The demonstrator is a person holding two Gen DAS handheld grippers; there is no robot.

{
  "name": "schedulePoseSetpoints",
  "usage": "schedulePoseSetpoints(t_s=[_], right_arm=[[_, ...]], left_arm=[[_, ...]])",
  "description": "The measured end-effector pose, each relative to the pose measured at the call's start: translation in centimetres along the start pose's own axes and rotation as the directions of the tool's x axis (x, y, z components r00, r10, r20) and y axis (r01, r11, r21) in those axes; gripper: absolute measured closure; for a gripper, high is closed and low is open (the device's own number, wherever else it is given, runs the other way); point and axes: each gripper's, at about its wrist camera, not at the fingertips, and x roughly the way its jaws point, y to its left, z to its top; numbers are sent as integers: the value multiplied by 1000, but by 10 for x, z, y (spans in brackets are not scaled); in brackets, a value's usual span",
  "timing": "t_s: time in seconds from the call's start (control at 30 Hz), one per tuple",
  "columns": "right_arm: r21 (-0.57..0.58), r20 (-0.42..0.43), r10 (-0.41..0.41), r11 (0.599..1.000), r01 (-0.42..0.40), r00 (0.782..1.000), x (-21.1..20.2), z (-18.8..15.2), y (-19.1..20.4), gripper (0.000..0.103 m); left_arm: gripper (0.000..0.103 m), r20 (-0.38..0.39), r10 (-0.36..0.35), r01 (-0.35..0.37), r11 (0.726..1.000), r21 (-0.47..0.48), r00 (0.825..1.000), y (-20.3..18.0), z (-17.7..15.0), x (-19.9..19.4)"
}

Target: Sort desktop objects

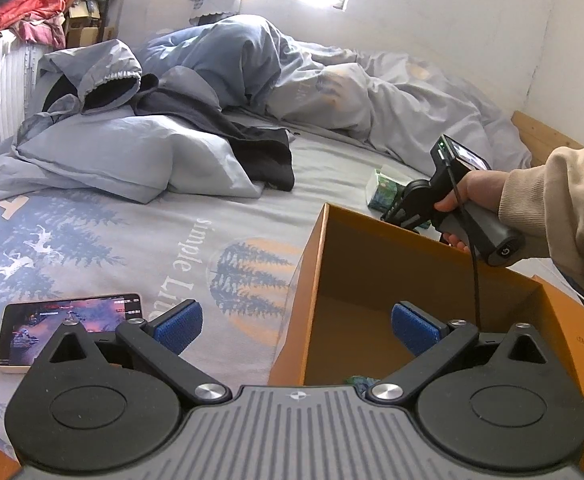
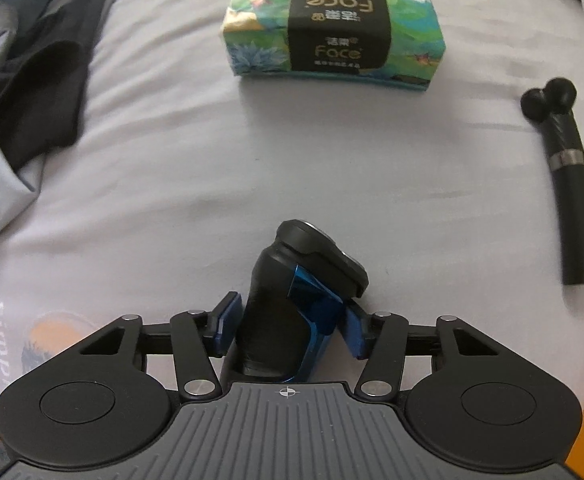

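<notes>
My right gripper (image 2: 287, 326) is shut on a black and blue electric shaver (image 2: 292, 300), just above the bed sheet. A green tissue pack (image 2: 332, 36) lies ahead of it; it also shows in the left wrist view (image 1: 386, 190). A black massage roller (image 2: 568, 184) lies to the right. My left gripper (image 1: 296, 328) is open and empty over the left wall of an orange cardboard box (image 1: 368, 280). A small green item (image 1: 360, 381) lies at the box bottom. The right gripper (image 1: 408, 212) shows behind the box.
A phone (image 1: 67, 328) with a lit screen lies on the sheet left of the box. Pillow (image 1: 131, 156), dark clothes (image 1: 251, 136) and a rumpled duvet (image 1: 352, 92) cover the far bed. A wooden bed frame (image 1: 544, 136) is at right.
</notes>
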Motion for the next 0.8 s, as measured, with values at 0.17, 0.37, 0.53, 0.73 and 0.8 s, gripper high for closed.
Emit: schedulePoseSetpoints(t_s=[0.17,0.37,0.53,0.73,0.8], right_arm=[[-32,15,16,999,-16,1000,-11,-5,-6,49],[-70,61,24,997,-20,998,-34,-14,-9,54],[-98,124,57,994,-44,991,-69,-30,-21,55],[-134,197,97,988,-71,976,-110,-48,-35,56],[-147,221,111,986,-79,969,-124,-54,-39,56]], left_arm=[[0,-7,-3,3,1000,-7,1000,2,0,1],[0,-5,-1,1,1000,-5,1000,3,1,2],[0,0,-2,2,1000,0,1000,2,1,2],[0,10,-6,6,1000,2,1000,1,1,-1],[0,10,-8,8,1000,0,1000,0,1,-1]])
